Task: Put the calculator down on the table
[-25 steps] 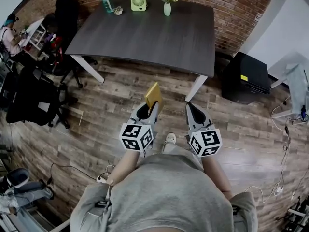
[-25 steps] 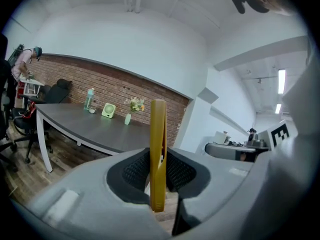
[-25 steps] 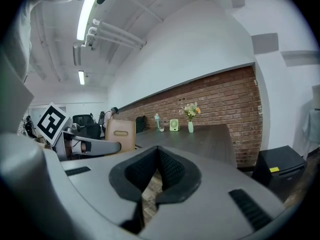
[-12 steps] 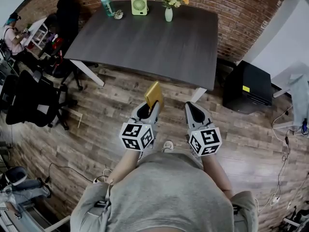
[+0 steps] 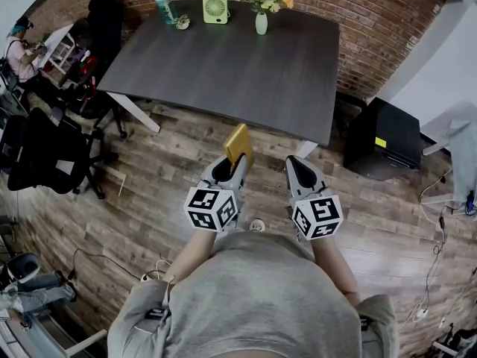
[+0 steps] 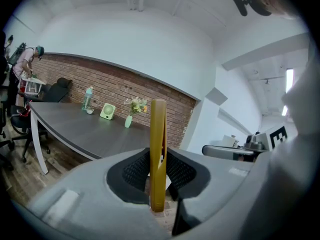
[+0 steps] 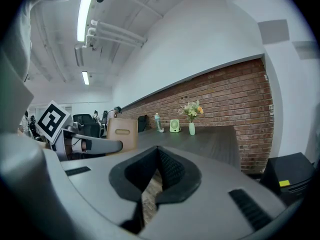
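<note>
So at this point it looks like the carry-over step, not the put-down itself. The flat mustard-yellow calculator (image 5: pixel 238 145) is clamped on edge between the jaws of the left gripper (image 5: pixel 225 171), standing upright with most of its body poking out past the pads, as seen in the left gripper view. In the head view it sits in the middle of the frame, over the wood-plank floor (image 5: pixel 171 162) and just short of the near edge of the dark grey rectangular table (image 5: pixel 223 58) that fills the upper middle. So nothing has been set down yet. The right gripper (image 5: pixel 299 173) is held just right of centre with its jaws brought together and nothing caught between them. For the next move, the calculator would probably have to be carried up-frame over the bare tabletop, lowered, and tipped from upright to flat before the jaws are let apart, otherwise it'd likely topple off its thin edge. The small green fan (image 5: pixel 215 9) and the pale vase of flowers (image 5: pixel 261 21) are way up at the top edge, so plenty of bare surface is left nearer.
</note>
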`<control>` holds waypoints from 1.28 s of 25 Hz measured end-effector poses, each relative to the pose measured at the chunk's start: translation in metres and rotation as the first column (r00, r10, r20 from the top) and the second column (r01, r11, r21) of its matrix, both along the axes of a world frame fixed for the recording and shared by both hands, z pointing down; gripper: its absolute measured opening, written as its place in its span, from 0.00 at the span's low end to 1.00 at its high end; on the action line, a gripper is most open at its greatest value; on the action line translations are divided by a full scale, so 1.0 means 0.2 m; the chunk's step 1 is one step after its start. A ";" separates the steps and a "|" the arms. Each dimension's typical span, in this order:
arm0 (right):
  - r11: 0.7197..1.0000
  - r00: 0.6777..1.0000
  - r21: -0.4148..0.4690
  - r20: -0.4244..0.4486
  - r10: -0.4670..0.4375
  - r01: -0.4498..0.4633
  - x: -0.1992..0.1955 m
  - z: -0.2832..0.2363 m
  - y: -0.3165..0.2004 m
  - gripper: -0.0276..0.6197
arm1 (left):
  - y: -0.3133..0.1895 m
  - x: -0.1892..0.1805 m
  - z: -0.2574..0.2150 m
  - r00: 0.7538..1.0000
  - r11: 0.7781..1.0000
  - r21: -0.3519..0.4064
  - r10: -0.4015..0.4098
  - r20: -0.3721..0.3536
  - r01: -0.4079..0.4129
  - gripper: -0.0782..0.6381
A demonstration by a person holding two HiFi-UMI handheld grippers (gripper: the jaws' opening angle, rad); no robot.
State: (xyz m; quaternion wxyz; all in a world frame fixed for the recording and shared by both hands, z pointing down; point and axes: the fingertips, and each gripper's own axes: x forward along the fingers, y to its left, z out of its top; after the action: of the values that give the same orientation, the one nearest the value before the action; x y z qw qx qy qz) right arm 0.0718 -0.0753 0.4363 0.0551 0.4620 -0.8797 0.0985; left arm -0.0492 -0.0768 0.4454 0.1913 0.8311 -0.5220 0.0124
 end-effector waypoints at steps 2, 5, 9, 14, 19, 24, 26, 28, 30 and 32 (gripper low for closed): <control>1.000 1.000 -0.004 0.000 -0.001 0.001 0.00 0.01 0.00 0.05 | 0.00 0.00 0.00 1.000 1.000 0.000 0.000 0.002 0.000 0.23; 1.000 1.000 -0.010 0.000 0.004 -0.004 0.01 0.02 0.00 0.05 | -0.01 0.00 0.00 1.000 1.000 0.000 0.000 0.006 0.000 0.23; 1.000 1.000 -0.013 -0.001 0.006 -0.006 0.01 0.03 0.01 0.05 | -0.02 -0.01 0.00 1.000 1.000 0.000 -0.003 0.006 0.003 0.23; 1.000 1.000 -0.012 -0.006 0.023 -0.023 0.03 0.04 -0.02 0.05 | -0.06 0.01 0.02 1.000 1.000 -0.004 0.005 0.002 -0.005 0.23; 0.999 0.999 -0.009 -0.008 0.049 -0.049 0.07 0.06 -0.10 0.05 | -0.14 0.05 0.03 1.000 1.000 0.002 0.025 0.002 -0.025 0.23; 0.997 0.997 -0.007 -0.004 0.071 -0.071 0.08 0.06 -0.22 0.05 | -0.27 0.06 0.03 0.999 0.999 0.002 0.040 0.004 -0.040 0.23; 0.997 0.997 -0.003 -0.003 0.078 -0.078 0.08 0.06 -0.28 0.05 | -0.33 0.05 0.03 0.999 0.999 -0.001 0.043 0.005 -0.043 0.23; 0.997 0.997 -0.003 -0.003 0.083 -0.083 0.09 0.06 -0.34 0.05 | -0.39 0.06 0.05 0.999 0.999 -0.006 0.046 0.006 -0.046 0.23; 0.996 0.996 -0.003 -0.004 0.087 -0.087 0.09 0.06 -0.40 0.05 | -0.46 0.06 0.06 0.999 0.999 -0.010 0.051 0.007 -0.051 0.23; 0.996 0.996 -0.001 -0.005 0.091 -0.091 0.09 0.06 -0.47 0.05 | -0.53 0.07 0.07 0.998 0.998 -0.014 0.057 0.008 -0.057 0.23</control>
State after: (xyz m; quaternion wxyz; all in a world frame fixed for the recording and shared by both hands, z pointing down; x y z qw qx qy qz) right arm 0.0907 -0.1690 0.4493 0.0532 0.5019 -0.8574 0.1004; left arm -0.0356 -0.1820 0.4589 0.1945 0.8444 -0.4986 0.0248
